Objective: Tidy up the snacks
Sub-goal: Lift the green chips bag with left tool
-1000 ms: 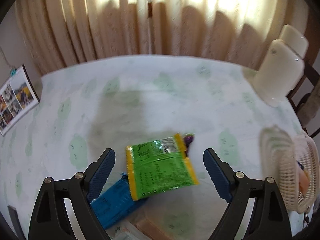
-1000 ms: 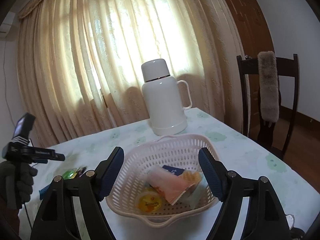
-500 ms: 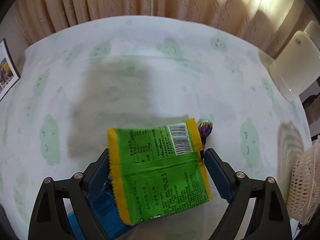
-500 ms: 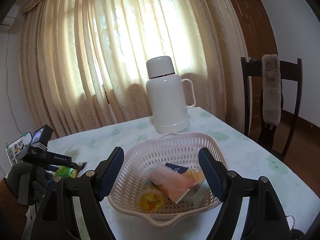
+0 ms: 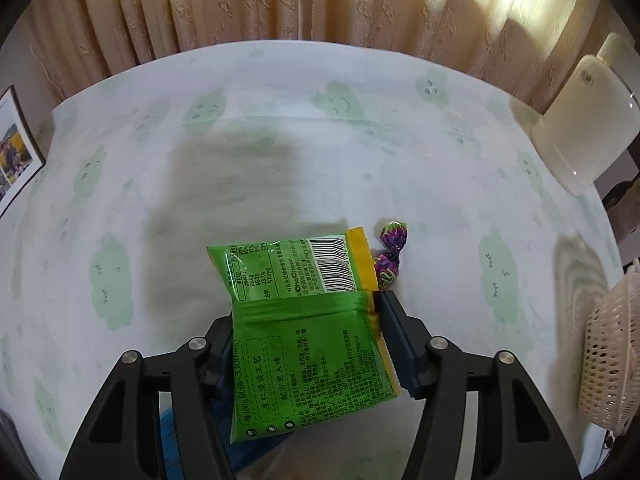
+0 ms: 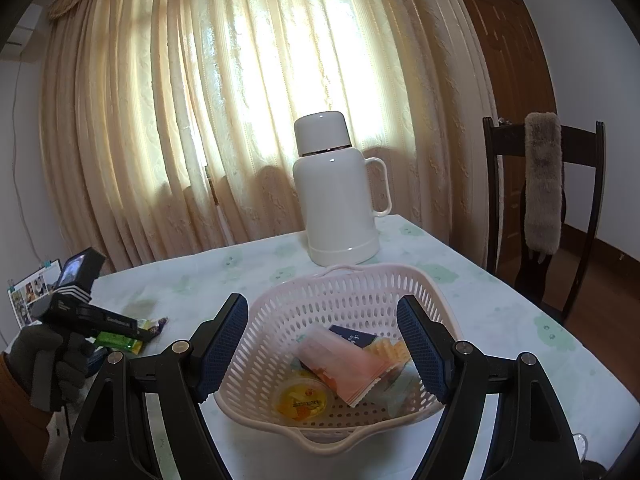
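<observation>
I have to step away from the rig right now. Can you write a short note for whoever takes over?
Left gripper: jaws have just been closing and now pinch the green snack packet, which is crumpled between the pads.
Right gripper: open, empty, hovering over the basket.
Done: several snacks already lie in the basket.
Left: carry the green packet to the basket, then the purple candy and the blue packet beneath the left gripper.

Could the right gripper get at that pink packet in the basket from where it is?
Probably yes. The right gripper is open with nothing between its fingers, and the pink packet lies on top of the other snacks in the open-topped basket straight ahead. Only the near rim sits between them.
</observation>
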### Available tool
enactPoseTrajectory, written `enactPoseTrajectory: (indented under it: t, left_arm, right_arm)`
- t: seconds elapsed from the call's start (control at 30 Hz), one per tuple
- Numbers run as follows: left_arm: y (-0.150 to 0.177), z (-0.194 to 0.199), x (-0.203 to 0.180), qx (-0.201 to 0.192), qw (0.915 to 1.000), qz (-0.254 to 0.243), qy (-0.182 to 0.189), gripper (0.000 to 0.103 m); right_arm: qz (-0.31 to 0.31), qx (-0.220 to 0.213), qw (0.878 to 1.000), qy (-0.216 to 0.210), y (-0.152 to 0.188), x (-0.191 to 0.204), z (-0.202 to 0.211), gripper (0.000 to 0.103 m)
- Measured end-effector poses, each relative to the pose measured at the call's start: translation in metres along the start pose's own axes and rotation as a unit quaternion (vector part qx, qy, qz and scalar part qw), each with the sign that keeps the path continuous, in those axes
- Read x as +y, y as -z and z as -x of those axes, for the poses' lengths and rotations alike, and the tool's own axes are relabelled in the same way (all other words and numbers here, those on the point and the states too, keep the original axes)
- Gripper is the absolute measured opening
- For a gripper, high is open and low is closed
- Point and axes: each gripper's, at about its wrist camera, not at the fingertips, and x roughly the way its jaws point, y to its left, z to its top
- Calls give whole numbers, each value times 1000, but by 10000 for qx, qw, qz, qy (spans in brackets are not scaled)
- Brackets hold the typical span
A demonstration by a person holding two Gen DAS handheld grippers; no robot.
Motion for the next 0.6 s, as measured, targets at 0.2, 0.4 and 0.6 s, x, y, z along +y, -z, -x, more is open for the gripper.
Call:
enactPoseTrajectory:
  t: [0.2, 0.4, 0.6]
  left_arm:
    - [4, 37, 8, -356, 9992, 46, 151, 56]
    - [14, 73, 25, -713, 9971, 154, 218, 56]
    - [30, 98, 39, -995, 9947, 222, 145, 57]
  right_arm:
    - [62, 9, 10000, 37, 1, 1, -1, 78]
    - [153, -4, 9998, 96, 3, 3, -2, 78]
    - [452, -116, 9985, 289, 7, 14, -1, 77]
